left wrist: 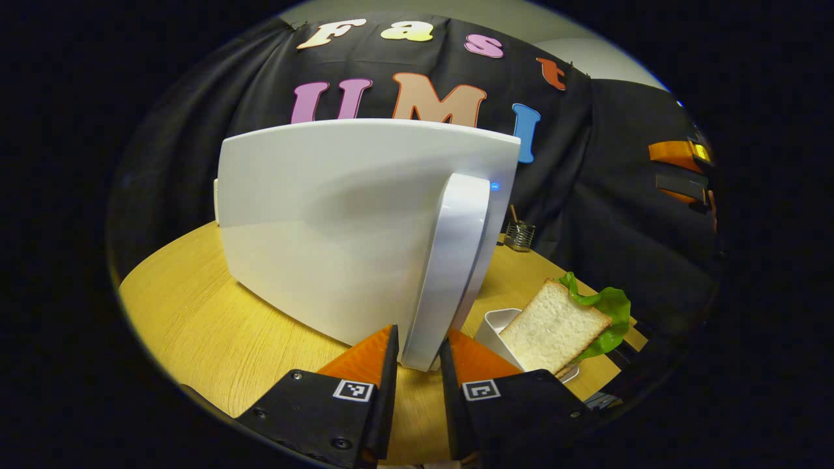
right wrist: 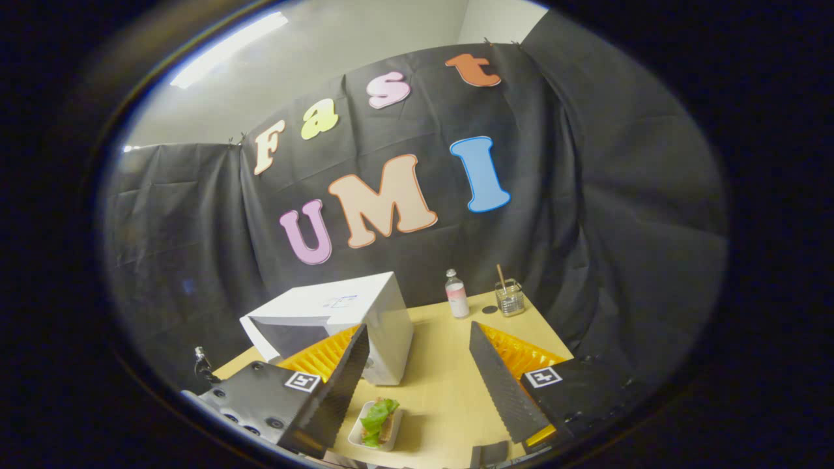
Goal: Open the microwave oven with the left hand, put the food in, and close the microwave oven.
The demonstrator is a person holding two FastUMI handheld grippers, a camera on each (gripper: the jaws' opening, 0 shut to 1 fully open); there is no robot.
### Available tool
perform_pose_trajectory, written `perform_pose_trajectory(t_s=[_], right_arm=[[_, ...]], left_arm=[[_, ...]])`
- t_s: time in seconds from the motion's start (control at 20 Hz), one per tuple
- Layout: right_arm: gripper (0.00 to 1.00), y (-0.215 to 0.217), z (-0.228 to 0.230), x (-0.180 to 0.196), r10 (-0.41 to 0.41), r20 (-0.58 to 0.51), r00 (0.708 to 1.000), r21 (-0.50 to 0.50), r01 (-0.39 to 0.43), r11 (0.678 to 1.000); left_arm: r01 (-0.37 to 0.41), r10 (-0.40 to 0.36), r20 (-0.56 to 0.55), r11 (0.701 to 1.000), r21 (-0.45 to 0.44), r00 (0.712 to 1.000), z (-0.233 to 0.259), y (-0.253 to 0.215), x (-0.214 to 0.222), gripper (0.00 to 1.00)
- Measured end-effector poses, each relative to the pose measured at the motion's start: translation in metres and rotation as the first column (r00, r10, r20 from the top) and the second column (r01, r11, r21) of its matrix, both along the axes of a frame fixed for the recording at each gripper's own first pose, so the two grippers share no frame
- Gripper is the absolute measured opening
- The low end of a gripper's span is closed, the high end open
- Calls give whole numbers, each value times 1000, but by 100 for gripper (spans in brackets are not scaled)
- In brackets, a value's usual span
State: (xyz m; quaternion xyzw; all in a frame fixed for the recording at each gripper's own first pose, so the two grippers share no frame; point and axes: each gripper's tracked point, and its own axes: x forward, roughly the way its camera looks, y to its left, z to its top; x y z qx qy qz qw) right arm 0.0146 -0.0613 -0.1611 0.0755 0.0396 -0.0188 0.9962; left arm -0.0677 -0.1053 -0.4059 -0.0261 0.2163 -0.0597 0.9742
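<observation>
One microwave, white and glossy, standing on the wooden table toward its left side in the right gripper view. Its door is plain white with one tall vertical handle along the edge, and there's a tiny blue light at the top corner by it. From the right gripper view the door looks swung partly out from the body. There's a faint mark on the top panel, way too small for me to read.

My left gripper has the bottom end of that handle sitting between its two fingers, narrow gap either side; I honestly can't tell if the pads are actually pressing on it or just flanking it.

One sandwich: white bread slice with green lettuce poking out, leaning in one small white tray on the table just right of the handle, in front of the microwave.

My right gripper is spread wide with nothing in it, up above the table looking down on the food.

Further back on the table: one small bottle with a pinkish label (unreadable) and one glass cup with a stick in it, near each other by the black cloth wall.
</observation>
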Motion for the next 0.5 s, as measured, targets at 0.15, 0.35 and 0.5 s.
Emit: perform_pose_trajectory(t_s=[0.15,0.35,0.5], right_arm=[[90,12,-3,-3,22,-8,1000,-8,-22,1000],[90,37,-16,-2,68,-50,996,-12,-69,998],[90,50,-27,1,78,-86,993,-20,-80,997]], left_arm=[[-34,34,-2,999,25,999,2,20,-15,51],[-86,85,15,995,56,996,8,51,-32,98],[-90,90,2,995,37,996,10,63,-48,100]])
